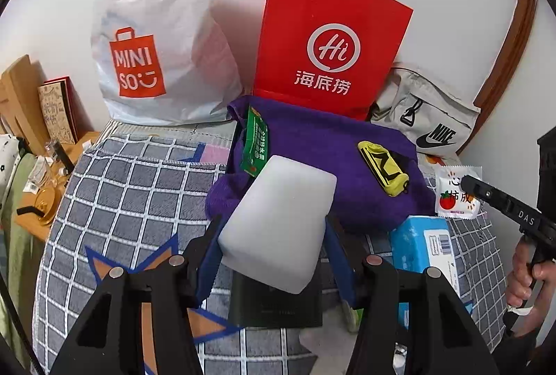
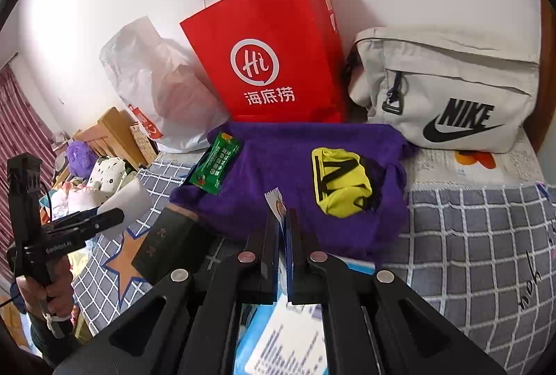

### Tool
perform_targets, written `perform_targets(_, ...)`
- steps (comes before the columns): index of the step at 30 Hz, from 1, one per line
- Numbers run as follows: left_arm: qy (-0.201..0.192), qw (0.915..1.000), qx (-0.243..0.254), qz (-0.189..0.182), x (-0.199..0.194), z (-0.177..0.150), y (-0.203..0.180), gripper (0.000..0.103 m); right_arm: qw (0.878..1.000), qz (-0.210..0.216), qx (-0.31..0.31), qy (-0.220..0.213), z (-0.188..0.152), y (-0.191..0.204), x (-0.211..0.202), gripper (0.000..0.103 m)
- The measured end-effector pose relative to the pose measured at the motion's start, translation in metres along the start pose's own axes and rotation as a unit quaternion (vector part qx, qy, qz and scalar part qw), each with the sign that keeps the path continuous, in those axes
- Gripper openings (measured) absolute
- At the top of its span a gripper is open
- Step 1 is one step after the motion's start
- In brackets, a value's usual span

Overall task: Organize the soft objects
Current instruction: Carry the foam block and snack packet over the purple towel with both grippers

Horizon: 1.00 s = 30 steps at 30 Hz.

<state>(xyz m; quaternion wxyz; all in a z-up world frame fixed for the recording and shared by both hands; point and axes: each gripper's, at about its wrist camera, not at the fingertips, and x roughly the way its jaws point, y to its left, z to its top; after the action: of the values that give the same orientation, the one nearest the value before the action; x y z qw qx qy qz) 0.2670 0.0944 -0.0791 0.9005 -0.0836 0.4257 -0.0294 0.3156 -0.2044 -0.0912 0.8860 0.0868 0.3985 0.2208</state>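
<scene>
At the centre of the left wrist view, the left gripper (image 1: 274, 236) had its two blue-padded fingers clamped on the sides of a pale grey, smooth-faced rectangular foam block (image 1: 278, 222), held above a small matte black box (image 1: 274, 305). Under both lay a grey quilted bedcover with a white grid pattern (image 1: 132, 201). Above the block, a crumpled purple terry towel (image 1: 312, 146) carried a glossy green foil snack packet (image 1: 255, 142) and a bunched neon-yellow fabric pouch with black straps (image 1: 382, 166). At the right edge, the right gripper (image 1: 467, 182) pinched a small white sachet printed with a red tomato (image 1: 455, 194); in its own view its jaws were nearly together on the sachet's serrated top edge. Below the sachet lay a light-blue soft tissue pack (image 1: 417, 243). Along the white wall at the top stood a wrinkled white plastic Miniso bag (image 1: 156, 38), a stiff red paper bag with white cord handles (image 1: 330, 52) and a beige canvas Nike bag (image 1: 427, 118).
</scene>
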Motion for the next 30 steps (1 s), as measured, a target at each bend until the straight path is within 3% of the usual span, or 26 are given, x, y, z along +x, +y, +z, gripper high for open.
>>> perform_targets(9,0.012,0.9999,0.006,0.007,0.024,0.011,0.002,0.054,1.000,0.004,0.006,0.019,0.016,-0.011,0.039,0.003)
perform_targets(30,0.024,0.9997,-0.001,0.003,0.053,0.027,0.007,0.054,0.997,0.001,0.015,0.077,0.015,-0.033,0.093,0.003)
